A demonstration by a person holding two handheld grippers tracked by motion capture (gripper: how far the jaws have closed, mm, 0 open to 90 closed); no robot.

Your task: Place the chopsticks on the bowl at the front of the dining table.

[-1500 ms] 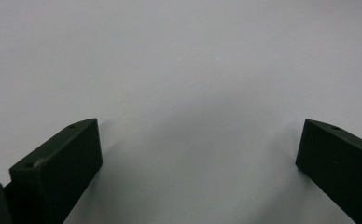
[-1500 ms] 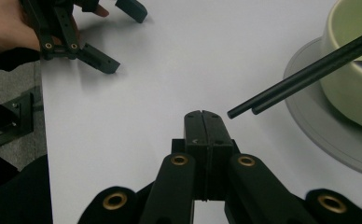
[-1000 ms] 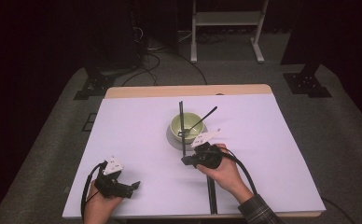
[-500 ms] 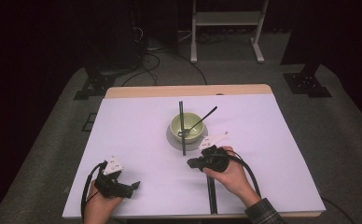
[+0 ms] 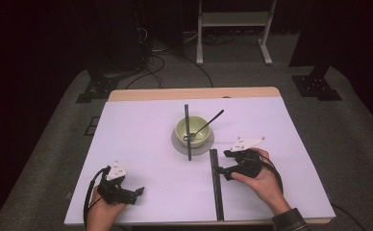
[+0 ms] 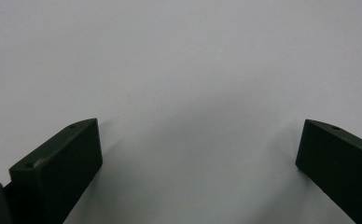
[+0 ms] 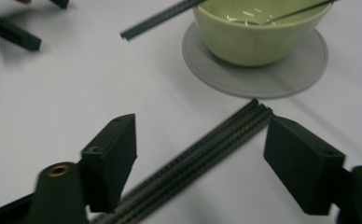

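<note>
Now, by label:
Table (image 5: 141,144): a white sheet covers it; a green bowl (image 5: 192,132) sits on a grey coaster (image 5: 177,145) near the middle.
Rails: one black rail (image 5: 217,185) lies flat on the sheet, running from just below the coaster toward the near edge; a second rail (image 5: 187,115) rests across the bowl.
Change: a second ago the right gripper (image 5: 228,163) was up by the bowl; it has drawn back toward the person, and its jaws have just been opening.
Meaning: the flat rail looks set down and released, so this placing step seems done.
Right gripper: jaws wide apart, straddling the flat rail (image 7: 202,156) without pressing it; the hand (image 5: 259,175) lies low beside it, pointing left.
Left gripper (image 5: 139,192): jaws apart over bare sheet, gripping nothing, resting near the front left corner.
Spoon (image 5: 205,126): leans in the bowl.
</note>
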